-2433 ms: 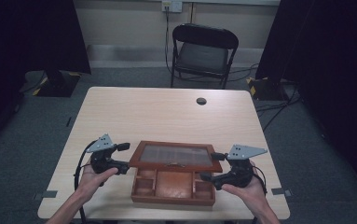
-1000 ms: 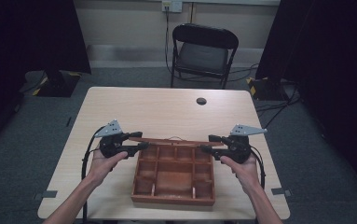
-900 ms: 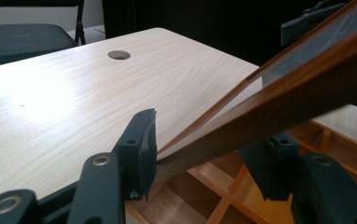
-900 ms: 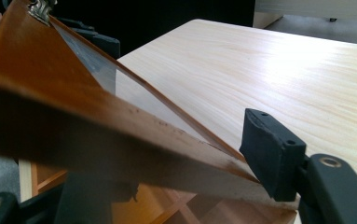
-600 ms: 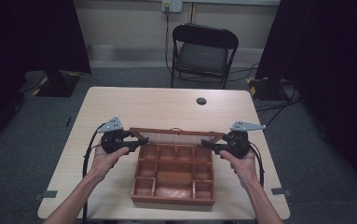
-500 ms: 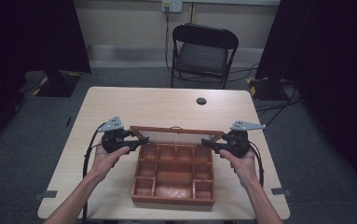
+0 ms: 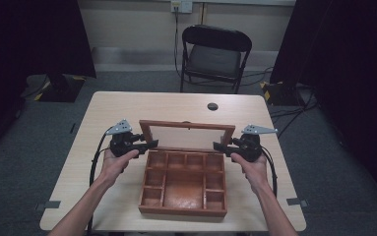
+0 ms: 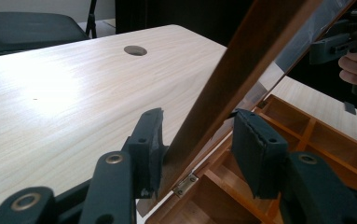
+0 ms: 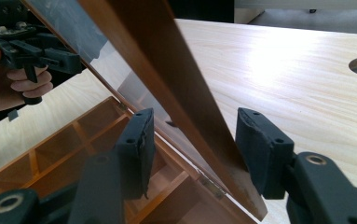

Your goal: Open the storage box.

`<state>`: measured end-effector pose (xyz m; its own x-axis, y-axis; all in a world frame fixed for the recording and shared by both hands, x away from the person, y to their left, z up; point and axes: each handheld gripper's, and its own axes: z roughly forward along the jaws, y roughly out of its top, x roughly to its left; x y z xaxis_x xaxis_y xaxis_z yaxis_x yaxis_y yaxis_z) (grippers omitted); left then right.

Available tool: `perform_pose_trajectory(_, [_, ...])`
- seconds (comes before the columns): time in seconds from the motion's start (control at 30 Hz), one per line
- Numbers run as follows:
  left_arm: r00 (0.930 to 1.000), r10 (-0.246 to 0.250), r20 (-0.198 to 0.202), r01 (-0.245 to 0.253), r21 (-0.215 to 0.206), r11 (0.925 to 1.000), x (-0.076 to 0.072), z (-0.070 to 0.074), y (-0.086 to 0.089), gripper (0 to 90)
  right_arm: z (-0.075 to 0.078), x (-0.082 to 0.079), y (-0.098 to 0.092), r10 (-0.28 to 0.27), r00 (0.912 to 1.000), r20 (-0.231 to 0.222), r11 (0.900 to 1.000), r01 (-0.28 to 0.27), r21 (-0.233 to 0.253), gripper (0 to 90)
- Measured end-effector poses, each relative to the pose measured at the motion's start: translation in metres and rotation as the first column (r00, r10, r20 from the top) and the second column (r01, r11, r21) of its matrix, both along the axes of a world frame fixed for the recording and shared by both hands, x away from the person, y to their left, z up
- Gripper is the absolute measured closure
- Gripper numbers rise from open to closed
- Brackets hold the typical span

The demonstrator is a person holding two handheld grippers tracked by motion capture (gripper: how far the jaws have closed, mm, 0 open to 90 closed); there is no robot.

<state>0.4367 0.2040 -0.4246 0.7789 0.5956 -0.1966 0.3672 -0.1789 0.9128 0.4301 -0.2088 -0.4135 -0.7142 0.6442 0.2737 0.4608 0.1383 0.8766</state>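
A brown wooden box point(image 7: 181, 210) with several compartments lies on the near half of the table. Its glass-paned lid point(image 7: 186, 125) stands nearly upright on the back hinges. My left gripper point(image 7: 149, 144) is at the lid's left side rail and my right gripper point(image 7: 220, 146) at its right rail. In the left gripper view the jaws point(image 8: 199, 128) are open astride the rail point(image 8: 241, 60): one pad is against the wood, the other is apart from it. In the right gripper view the open jaws point(image 9: 195, 126) straddle the other rail point(image 9: 167, 70) with a gap on each side.
The pale wooden table point(image 7: 127, 113) has a round cable hole point(image 7: 212, 106) near its far edge. A black folding chair point(image 7: 215, 49) stands beyond the table. Cables lie on the floor at the far right. Dark curtains hang on both sides.
The lid, shut 2.4 s ago, has swung up and back to nearly upright. Both grippers moved away from the person along with it.
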Motion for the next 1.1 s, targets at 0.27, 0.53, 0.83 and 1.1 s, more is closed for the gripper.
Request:
perform_pose_trajectory(0.27, [0.9999,0.013,-0.007,-0.013,0.005,0.9999,0.006,-0.004,0.0,55.8,-0.006,0.006,0.0,-0.019,0.9997,-0.014,1.0,0.019,0.002,49.3])
perform_pose_trajectory(0.53, [0.9995,0.014,-0.029,-0.014,-0.002,0.9999,0.013,-0.007,0.001,57.6,-0.012,0.011,0.0,-0.035,0.9992,-0.019,0.999,0.035,0.002,50.7])
perform_pose_trajectory(0.83, [0.9984,0.016,-0.053,-0.016,0.0,0.9999,0.021,-0.015,0.0,58.4,-0.016,0.017,0.0,-0.055,0.9983,-0.018,0.998,0.056,0.009,54.4])
perform_pose_trajectory(1.1, [0.997,0.035,-0.069,-0.035,0.009,0.9994,0.029,-0.019,0.0,61.3,-0.021,0.025,0.0,-0.083,0.9965,-0.013,0.996,0.083,0.018,56.5])
